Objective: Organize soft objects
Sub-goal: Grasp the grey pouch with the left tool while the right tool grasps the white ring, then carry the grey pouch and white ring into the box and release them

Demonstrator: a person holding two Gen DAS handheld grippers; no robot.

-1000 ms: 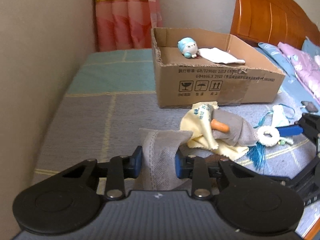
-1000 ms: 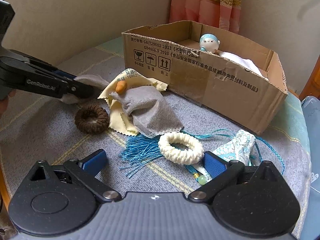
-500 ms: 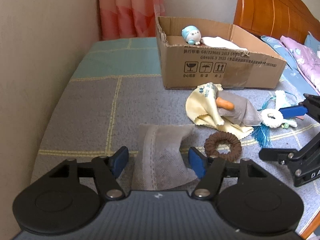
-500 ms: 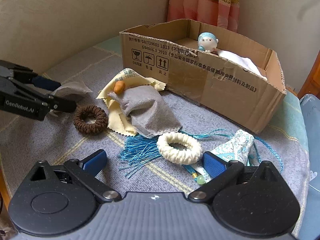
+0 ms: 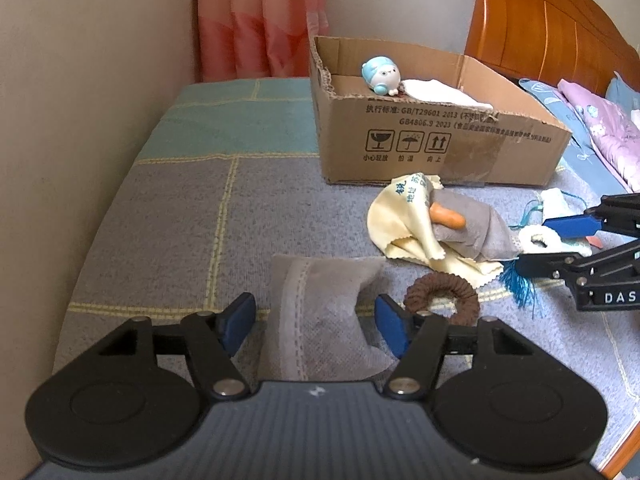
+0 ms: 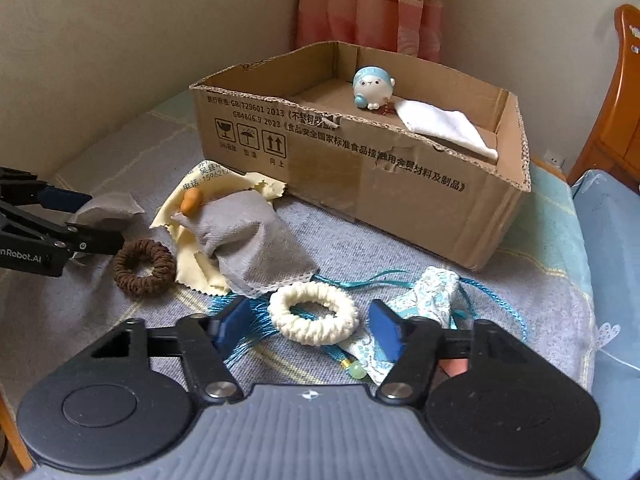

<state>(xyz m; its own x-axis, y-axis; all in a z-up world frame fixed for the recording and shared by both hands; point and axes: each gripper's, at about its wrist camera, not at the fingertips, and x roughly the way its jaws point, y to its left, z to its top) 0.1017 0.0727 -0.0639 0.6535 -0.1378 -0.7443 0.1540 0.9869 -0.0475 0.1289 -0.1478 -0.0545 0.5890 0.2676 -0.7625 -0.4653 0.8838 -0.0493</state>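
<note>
The left tool (image 5: 316,322) is spread wide, its blue pads on either side of a grey pouch (image 5: 320,312) that lies flat on the bed (image 5: 172,216); neither pad touches it. Just right of the pouch lies a brown scrunchie (image 5: 442,298).

The right tool (image 6: 308,326) is also spread wide, with a white scrunchie (image 6: 314,312) lying between its pads, ungripped. Under and beside that scrunchie are a teal tassel (image 6: 240,320) and a patterned sachet (image 6: 430,296) with teal cords.

Between the two scrunchies a grey cloth (image 6: 250,240) lies bunched over a yellow cloth (image 6: 192,252), with a small orange piece (image 6: 190,202) at its top edge.

Behind them stands an open cardboard box (image 6: 360,168). Inside it sit a blue-and-white plush (image 6: 372,88) and a white cloth (image 6: 440,124), touching each other.
</note>
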